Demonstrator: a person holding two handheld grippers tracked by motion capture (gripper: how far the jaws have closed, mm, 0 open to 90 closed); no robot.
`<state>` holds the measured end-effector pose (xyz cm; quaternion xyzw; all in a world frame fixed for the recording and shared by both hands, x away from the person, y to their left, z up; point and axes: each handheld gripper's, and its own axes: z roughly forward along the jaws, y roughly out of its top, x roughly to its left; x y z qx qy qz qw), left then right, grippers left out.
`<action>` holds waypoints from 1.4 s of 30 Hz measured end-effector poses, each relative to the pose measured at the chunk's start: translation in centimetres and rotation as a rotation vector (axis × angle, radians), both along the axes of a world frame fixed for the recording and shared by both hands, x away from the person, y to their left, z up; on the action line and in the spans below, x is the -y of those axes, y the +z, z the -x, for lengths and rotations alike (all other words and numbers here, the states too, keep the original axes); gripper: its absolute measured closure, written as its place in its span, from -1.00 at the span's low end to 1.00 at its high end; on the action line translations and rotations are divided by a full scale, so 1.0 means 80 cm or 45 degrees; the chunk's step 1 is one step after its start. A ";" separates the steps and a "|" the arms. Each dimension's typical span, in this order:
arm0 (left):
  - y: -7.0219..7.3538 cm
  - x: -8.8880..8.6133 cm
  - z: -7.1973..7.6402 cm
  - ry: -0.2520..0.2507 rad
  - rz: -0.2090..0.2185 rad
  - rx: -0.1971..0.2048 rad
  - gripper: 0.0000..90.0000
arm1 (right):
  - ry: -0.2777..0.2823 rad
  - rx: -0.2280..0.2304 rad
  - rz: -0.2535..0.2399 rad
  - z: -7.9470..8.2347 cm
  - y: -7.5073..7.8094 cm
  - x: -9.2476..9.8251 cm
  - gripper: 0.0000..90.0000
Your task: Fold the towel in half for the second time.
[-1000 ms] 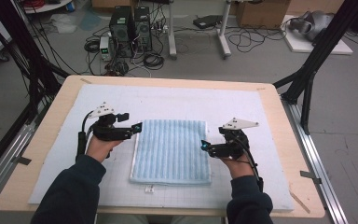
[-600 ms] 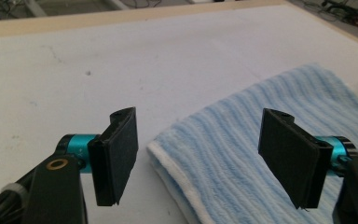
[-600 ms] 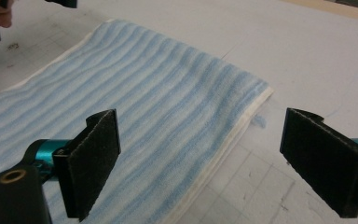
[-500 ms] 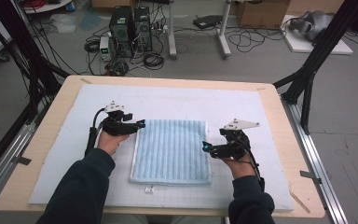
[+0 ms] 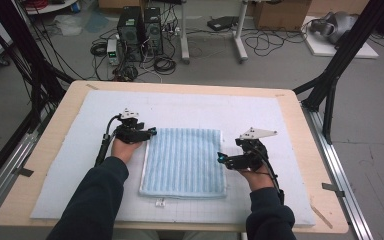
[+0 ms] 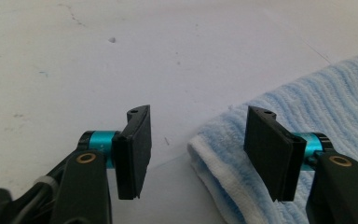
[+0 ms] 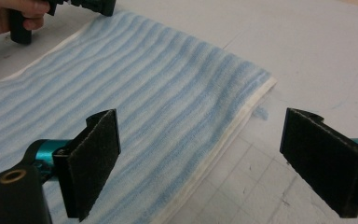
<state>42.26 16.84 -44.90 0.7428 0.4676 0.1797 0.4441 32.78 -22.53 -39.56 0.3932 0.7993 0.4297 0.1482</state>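
Observation:
A folded light-blue striped towel [image 5: 185,162] lies flat in the middle of the white mat [image 5: 260,117]. My left gripper [image 5: 150,132] is low at the towel's far left corner. Its jaws have just been closing but still stand apart. In the left gripper view [image 6: 198,135] the towel's corner [image 6: 214,149] lies between the jaws, and neither pad presses on it. My right gripper [image 5: 221,159] rests at the towel's right edge. In the right gripper view [image 7: 200,140] its jaws are spread wide over the white-hemmed towel edge [image 7: 223,140].
The mat covers a wooden table [image 5: 300,120] with metal rails down both sides. A small white tag [image 5: 159,202] lies just before the towel's near edge. Black frame posts [image 5: 330,95] stand at the table's far corners. Computers [image 5: 140,25] and cables sit on the floor beyond.
My left hand has moved right and down to the towel's far left corner. The right hand has kept still.

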 end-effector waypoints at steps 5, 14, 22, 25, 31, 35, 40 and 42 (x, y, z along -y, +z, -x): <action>-0.002 0.006 0.002 -0.030 -0.057 -0.004 0.16 | 0.000 -0.010 0.007 -0.004 -0.002 -0.002 -0.75; -0.003 0.015 0.006 -0.081 -0.145 0.014 0.73 | -0.021 -0.035 0.031 -0.023 -0.010 -0.009 -0.75; -0.003 0.016 0.007 -0.093 -0.170 0.023 0.88 | -0.091 -0.078 0.108 -0.066 -0.018 -0.016 -0.65; -0.003 0.016 0.007 -0.093 -0.169 0.022 0.89 | -0.099 -0.096 0.130 -0.083 -0.021 -0.019 -0.60; -0.003 0.015 0.007 -0.087 -0.151 0.016 0.90 | -0.119 -0.143 0.177 -0.115 -0.030 -0.027 -0.37; -0.003 0.014 0.006 -0.084 -0.131 0.008 0.90 | -0.104 -0.152 0.192 -0.126 -0.036 -0.033 -0.18; -0.003 0.013 0.006 -0.085 -0.123 0.002 0.90 | -0.126 -0.206 0.180 -0.135 -0.050 -0.029 -0.07; -0.003 0.012 0.006 -0.080 -0.107 -0.009 0.90 | -0.120 -0.210 0.169 -0.137 -0.052 -0.029 0.02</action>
